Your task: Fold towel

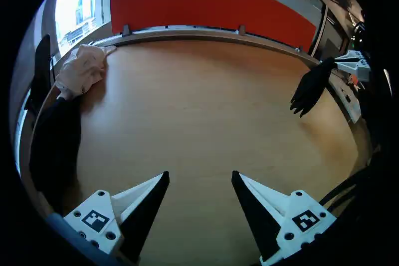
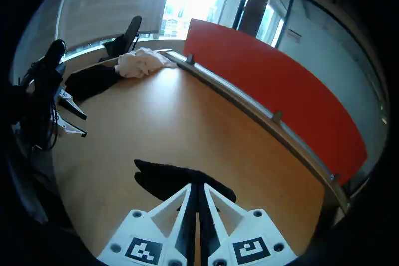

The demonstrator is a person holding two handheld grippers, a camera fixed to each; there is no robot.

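Black towel (image 2: 164, 176) clamped between the closed fingers of the right tool (image 2: 199, 188), over the wooden counter (image 1: 199, 106).
Left tool (image 1: 199, 186) gapes wide, empty; the left gripper view shows the towel dangling near the counter's right edge, and a pale cloth (image 1: 80, 69) heaped at a far corner.

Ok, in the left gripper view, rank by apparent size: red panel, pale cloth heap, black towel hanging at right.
1. red panel
2. pale cloth heap
3. black towel, nearly matching the heap, so their order is unsure.
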